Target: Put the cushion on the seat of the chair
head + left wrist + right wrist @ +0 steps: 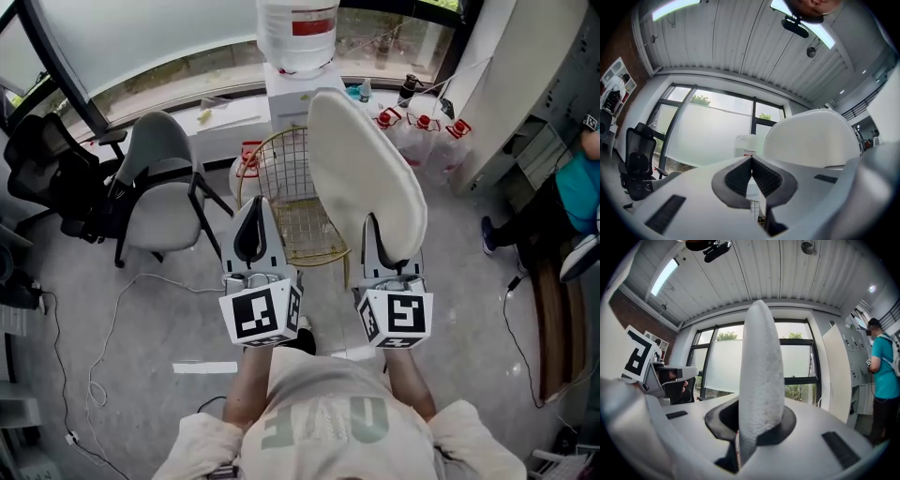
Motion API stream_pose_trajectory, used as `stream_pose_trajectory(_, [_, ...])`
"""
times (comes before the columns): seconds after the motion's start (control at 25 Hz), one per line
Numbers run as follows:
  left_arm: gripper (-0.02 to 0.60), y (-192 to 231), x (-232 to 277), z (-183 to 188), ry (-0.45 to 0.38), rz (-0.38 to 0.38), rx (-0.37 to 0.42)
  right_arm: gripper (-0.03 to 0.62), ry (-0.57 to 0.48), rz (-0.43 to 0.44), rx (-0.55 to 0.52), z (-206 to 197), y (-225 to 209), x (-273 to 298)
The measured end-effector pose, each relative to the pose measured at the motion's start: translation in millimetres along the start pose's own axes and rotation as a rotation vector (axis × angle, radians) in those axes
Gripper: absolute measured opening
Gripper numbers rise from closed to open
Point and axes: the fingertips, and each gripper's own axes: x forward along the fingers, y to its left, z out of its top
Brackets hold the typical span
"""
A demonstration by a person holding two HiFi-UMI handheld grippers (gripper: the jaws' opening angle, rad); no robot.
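At the right edge of the wire chair (pixel 281 169): the cushion (pixel 361 178) is held on edge, upright and off the seat, and covers the chair's right side in the head view.
Cushion: white, rounded and thick; its lower edge is pinched and the rest stands up clear of the jaws.
Right gripper (pixel 380 242): clamped on the cushion's lower edge, the jaws kept narrowly apart by the padding between them.
Left gripper (pixel 250 230): carried beside the right one, in front of the chair; its jaws are brought together at the tips and nothing is held between them.
Seat: a gold wire mesh, bare, with nothing laid on it.
Water bottle (pixel 297 33): a large clear bottle with a red label is set neck-down on the white dispenser (pixel 291 94) behind the chair; its fill level cannot be judged.
Jugs (pixel 422 131): several clear ones with red caps are stood together on the floor (pixel 450 281) to the right of the dispenser; their contents cannot be made out.
Grey chair (pixel 164 187): placed to the left of the wire chair.
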Motion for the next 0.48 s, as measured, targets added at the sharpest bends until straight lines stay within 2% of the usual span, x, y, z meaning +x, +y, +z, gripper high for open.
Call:
stream_pose_trajectory(0.28, [0.012, 20.5, 119.9, -4.7, -0.021, -0.082, 0.064, 0.051, -0.032, -0.033, 0.012, 11.5, -9.9, 107.9])
stream_pose_trajectory(0.48, [0.012, 9.7, 159.5, -23.1, 0.018, -0.117, 0.054, 0.051, 0.016, -0.065, 0.076, 2.5, -23.9, 136.5])
